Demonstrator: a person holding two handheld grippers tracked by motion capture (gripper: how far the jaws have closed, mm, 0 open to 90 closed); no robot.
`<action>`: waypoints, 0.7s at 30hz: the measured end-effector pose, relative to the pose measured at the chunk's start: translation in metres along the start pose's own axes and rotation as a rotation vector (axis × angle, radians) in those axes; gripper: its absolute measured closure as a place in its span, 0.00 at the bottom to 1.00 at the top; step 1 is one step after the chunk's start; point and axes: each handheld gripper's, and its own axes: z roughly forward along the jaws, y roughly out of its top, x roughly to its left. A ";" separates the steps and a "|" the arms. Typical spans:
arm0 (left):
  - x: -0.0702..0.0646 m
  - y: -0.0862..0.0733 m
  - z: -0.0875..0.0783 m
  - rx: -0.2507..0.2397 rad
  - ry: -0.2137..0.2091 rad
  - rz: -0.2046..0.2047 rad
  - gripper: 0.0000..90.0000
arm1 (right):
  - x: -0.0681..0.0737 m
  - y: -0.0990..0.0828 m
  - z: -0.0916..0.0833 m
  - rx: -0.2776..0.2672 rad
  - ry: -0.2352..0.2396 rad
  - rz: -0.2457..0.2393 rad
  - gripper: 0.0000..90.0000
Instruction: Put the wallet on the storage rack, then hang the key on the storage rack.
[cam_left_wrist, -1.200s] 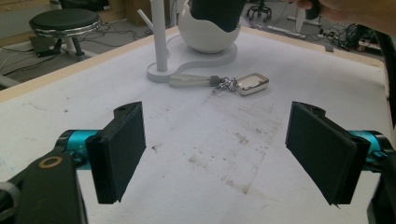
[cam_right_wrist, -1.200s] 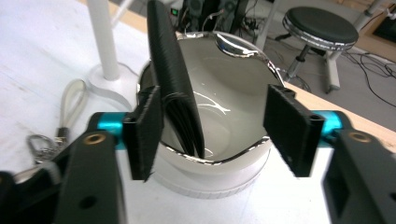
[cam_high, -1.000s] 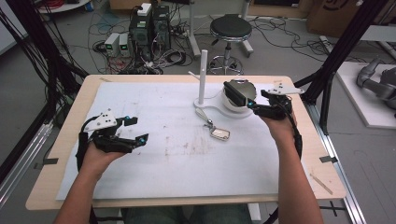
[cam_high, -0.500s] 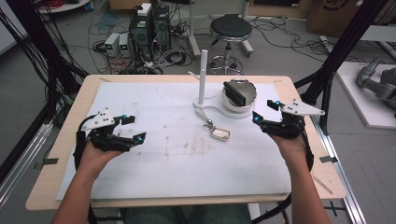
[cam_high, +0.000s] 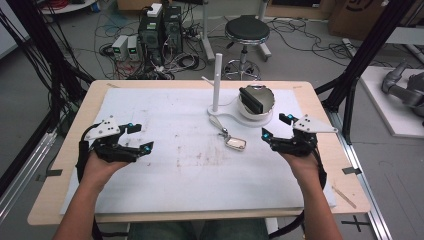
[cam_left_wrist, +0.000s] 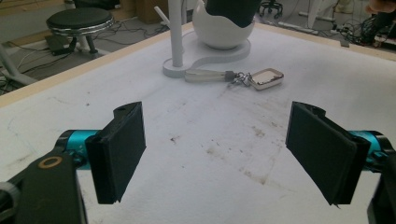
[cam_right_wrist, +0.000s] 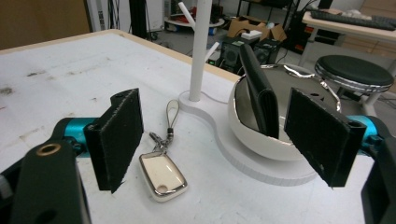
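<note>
left tongs (cam_high: 134, 142): we see jaws wide apart, holding nothing
right tongs (cam_high: 276, 131): same, gaping and unloaded
key fob (cam_high: 235, 143): flat on surface (cam_high: 165, 175), beside stand (cam_high: 217, 82)
wallet (cam_high: 252, 98): upright in bowl (cam_high: 267, 106)

A black round stool (cam_high: 247, 31) stands on the floor beyond the tabletop (cam_high: 65, 150), near 2 computer towers (cam_high: 160, 27) (cables tangled around them) and cardboard boxes (cam_high: 357, 15).

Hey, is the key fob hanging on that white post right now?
No, the key fob lies flat on the table beside the base of the white post, strap toward it.
</note>
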 end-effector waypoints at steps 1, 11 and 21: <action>0.000 0.000 0.000 -0.002 -0.001 0.002 0.22 | 0.000 -0.001 0.001 0.002 0.000 0.005 0.22; -0.001 0.001 0.003 0.000 0.001 0.002 0.22 | 0.005 -0.001 0.005 0.010 0.011 -0.008 0.22; 0.005 -0.003 -0.004 -0.006 0.017 -0.012 0.22 | 0.020 0.008 0.022 0.032 0.036 -0.037 0.22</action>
